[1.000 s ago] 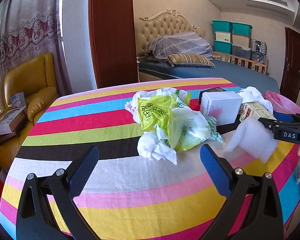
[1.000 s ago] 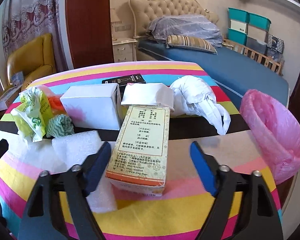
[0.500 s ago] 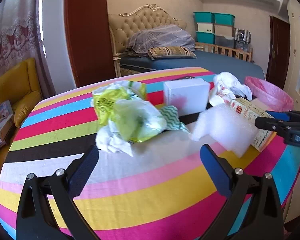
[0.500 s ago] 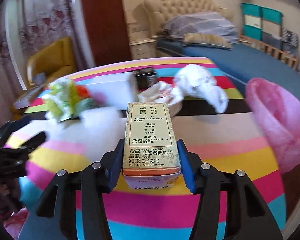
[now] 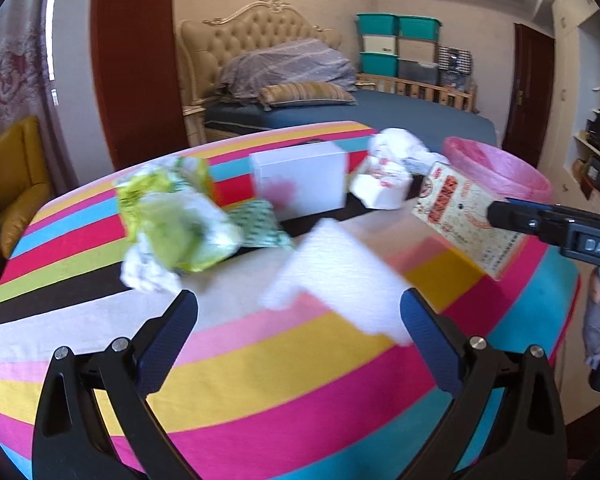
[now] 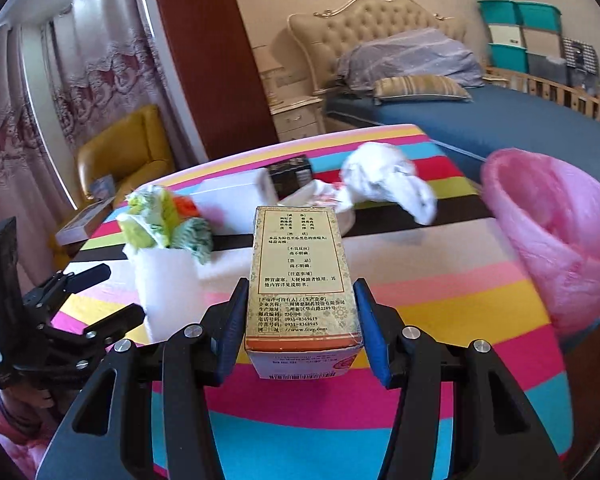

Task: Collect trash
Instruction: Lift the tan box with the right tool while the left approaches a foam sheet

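My right gripper is shut on a tan medicine carton and holds it just above the striped table. The carton also shows in the left wrist view, with the right gripper on it. My left gripper is open and empty, its fingers on either side of a white foam piece. The pink bag-lined bin stands at the table's right edge.
On the table lie a yellow-green plastic bag bundle, a white box, a crumpled white bag, a small black box. A bed is behind, a yellow armchair at left.
My right gripper closed on the medicine carton and lifted it slightly. My left gripper swung right, from the plastic bag bundle toward the white foam piece.
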`<state>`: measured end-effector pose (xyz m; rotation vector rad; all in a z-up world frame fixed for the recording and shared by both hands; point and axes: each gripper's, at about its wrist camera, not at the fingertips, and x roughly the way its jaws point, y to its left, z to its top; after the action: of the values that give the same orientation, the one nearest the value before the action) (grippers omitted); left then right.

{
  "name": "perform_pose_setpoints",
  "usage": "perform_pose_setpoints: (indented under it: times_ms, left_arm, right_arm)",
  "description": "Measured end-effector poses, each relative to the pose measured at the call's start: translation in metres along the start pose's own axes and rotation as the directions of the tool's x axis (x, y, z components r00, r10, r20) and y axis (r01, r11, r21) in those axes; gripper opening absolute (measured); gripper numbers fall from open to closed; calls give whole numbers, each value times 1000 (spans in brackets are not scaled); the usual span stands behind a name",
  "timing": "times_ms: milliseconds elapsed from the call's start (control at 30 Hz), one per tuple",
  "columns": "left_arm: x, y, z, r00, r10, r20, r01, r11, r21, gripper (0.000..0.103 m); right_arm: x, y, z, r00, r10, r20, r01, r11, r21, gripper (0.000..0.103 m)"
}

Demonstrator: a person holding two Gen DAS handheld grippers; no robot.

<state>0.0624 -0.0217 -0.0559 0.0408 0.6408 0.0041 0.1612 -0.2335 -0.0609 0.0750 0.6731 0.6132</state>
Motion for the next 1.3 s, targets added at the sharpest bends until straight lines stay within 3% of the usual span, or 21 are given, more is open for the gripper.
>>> perform_pose_setpoints:
  times_ms: [100,233,600,733,1067,1300]
  left_arm:
    - [0,-10,2,1000,-31,0,31,999,15,98]
    - [12,-18,1,992,-105,-67,101,993,-63,98]
    - [36,-5,3,992,36,-120,-45,996,-76,99]
    - [35,13,9,983,159,-89,-162,986,-32,98]
    - [26,16,8,993,53,-110,-62,994,-88,98]
    - [44,11,6,985,118,-129,-131,987,-97,94]
  right_arm:
    - [-5,-10,-4,1000,-3,11,3,1000,16,50]
    - [-10,-22,-7,1000,-2,26,1,999,43,50]
    - [-15,-35,-13,999,-5,36,2,997,75,50]
    - [-12,-33,-13,999,-2,32,-1,997,74,50]
    - [-6,-22,-14,1000,13,20,-14,998,54,50]
    - [-7,-22,-16,1000,9,20,-10,998,59,50]
